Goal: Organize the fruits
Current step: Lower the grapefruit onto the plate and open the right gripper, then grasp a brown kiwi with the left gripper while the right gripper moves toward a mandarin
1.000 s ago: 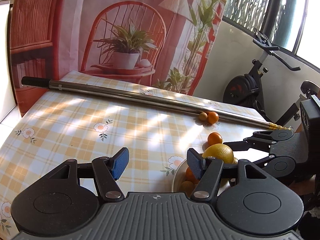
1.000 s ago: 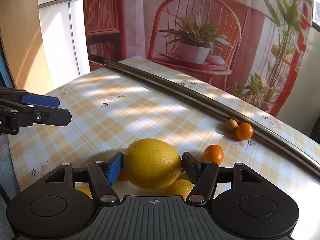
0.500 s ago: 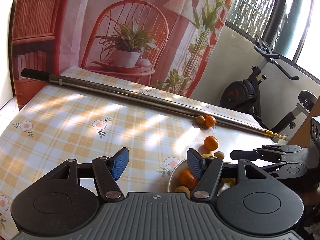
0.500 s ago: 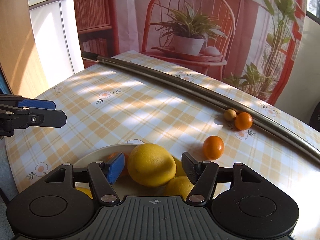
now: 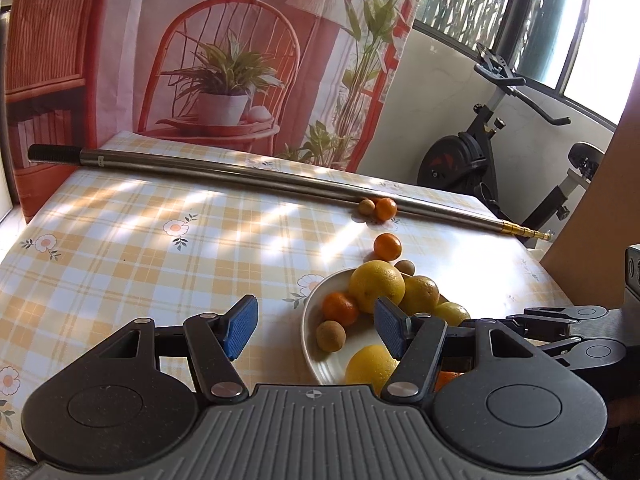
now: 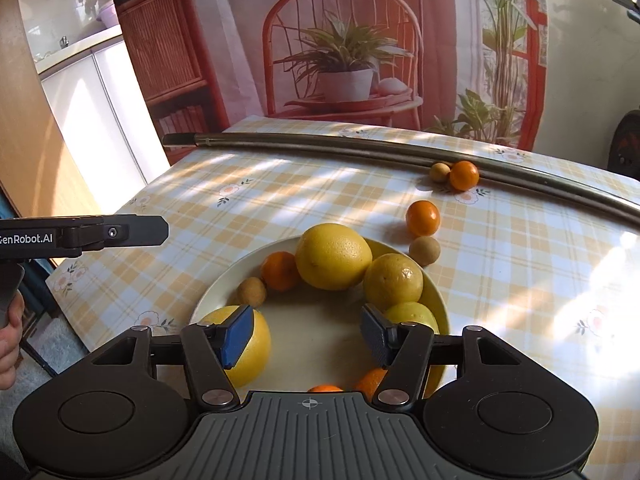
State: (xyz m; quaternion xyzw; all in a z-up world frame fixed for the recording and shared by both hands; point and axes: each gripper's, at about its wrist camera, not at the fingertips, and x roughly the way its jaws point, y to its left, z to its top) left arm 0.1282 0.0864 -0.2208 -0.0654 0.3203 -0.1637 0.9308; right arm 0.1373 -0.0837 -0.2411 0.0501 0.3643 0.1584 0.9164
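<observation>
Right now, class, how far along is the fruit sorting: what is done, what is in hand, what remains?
Done: the plate holds several yellow citrus, small oranges and a brown fruit. In hand: nothing; the right gripper is empty over the plate with its jaws closing, and the left gripper is empty. Left: four small fruits on the tablecloth.

I let the big lemon [image 6: 333, 256] go; a second ago it was between the fingers of my right gripper [image 6: 307, 337], and then it lay in the bowl [image 6: 224, 276]. I pulled this gripper back, its jaws closing on nothing. My left gripper [image 5: 316, 327] shifted a little.
</observation>
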